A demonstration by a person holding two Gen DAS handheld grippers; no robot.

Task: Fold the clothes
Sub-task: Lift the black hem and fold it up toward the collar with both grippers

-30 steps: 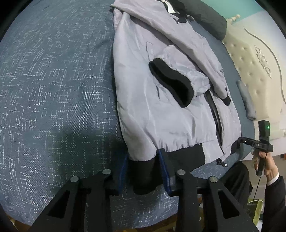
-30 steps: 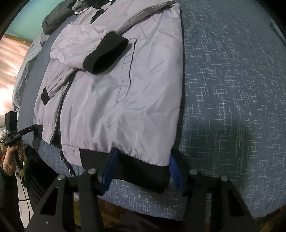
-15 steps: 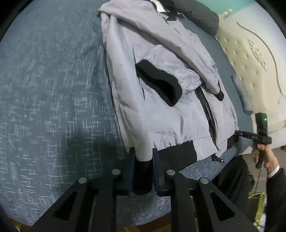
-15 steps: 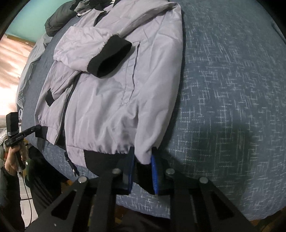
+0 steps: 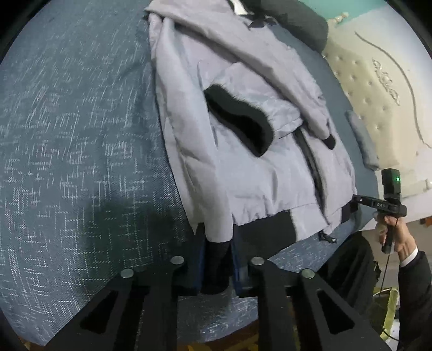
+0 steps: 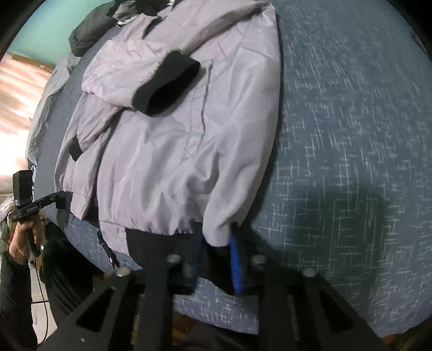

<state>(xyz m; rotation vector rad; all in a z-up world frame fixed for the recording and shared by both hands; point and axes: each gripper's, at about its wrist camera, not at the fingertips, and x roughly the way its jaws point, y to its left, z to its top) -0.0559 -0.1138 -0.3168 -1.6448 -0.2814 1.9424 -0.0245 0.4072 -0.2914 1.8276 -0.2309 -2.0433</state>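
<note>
A light grey jacket (image 5: 243, 175) with a black hem band and black cuffs lies front-up on the bed, both sleeves folded across its chest. My left gripper (image 5: 217, 243) is at the hem's left corner. Its jaws are closing, with the bunched hem between the blue pads. In the right wrist view the same jacket (image 6: 175, 148) shows, and my right gripper (image 6: 216, 243) is at the hem's right corner. Its jaws are closing too, pads pressing the fabric. The right gripper (image 5: 353, 201) also shows from the side, held by a hand (image 5: 391, 232).
A blue-grey patterned bedspread (image 5: 81, 148) covers the bed, with its near edge just below the hem. A cream tufted headboard (image 5: 378, 94) stands at the right. A dark garment (image 5: 297, 24) lies beyond the jacket's collar. A grey pillow (image 5: 361, 140) lies beside the headboard.
Both pairs of jaws have gone from standing wide around the hem corners to pinching them. The gripped fabric has bunched up between the pads. The jacket has barely shifted.
</note>
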